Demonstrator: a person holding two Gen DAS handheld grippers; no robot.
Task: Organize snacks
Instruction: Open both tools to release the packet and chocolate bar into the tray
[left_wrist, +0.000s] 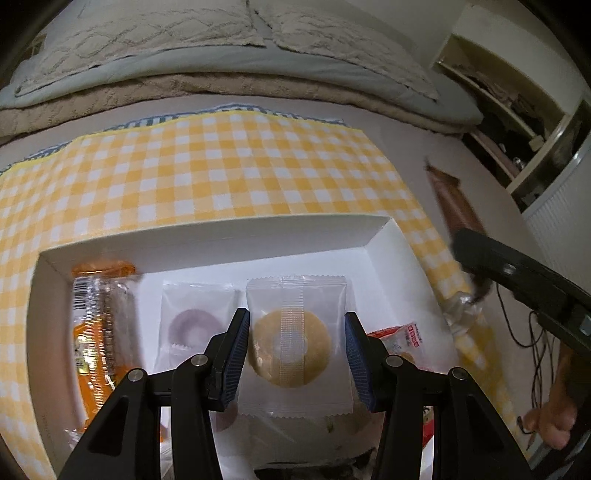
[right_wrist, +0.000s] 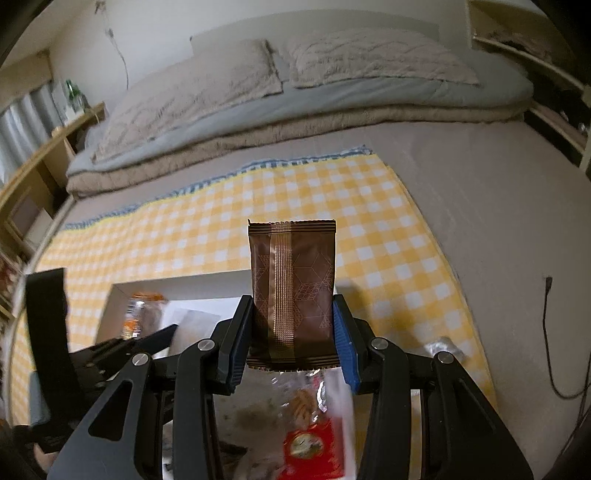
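My left gripper (left_wrist: 295, 317) is shut on a clear packet (left_wrist: 295, 373) holding a yellow ring cake, hanging over the open white box (left_wrist: 221, 236). In the box lie an orange-edged packet (left_wrist: 99, 325) at the left and a clear packet with a purple ring cake (left_wrist: 192, 325) beside it. A red and white packet (left_wrist: 406, 339) shows under the right finger. My right gripper (right_wrist: 291, 301) is shut on a brown foil packet (right_wrist: 291, 280), held upright above the box's right part (right_wrist: 177, 284). It also appears, blurred, as the right gripper (left_wrist: 517, 280) at the right of the left wrist view.
The box sits on a yellow checked cloth (left_wrist: 221, 166) spread on a beige floor. A bed with pillows (right_wrist: 295, 92) lies beyond. A red snack bag (right_wrist: 314, 443) lies below the right gripper. A crumpled clear wrapper (right_wrist: 443, 347) and a black cable (right_wrist: 546, 332) are at the right.
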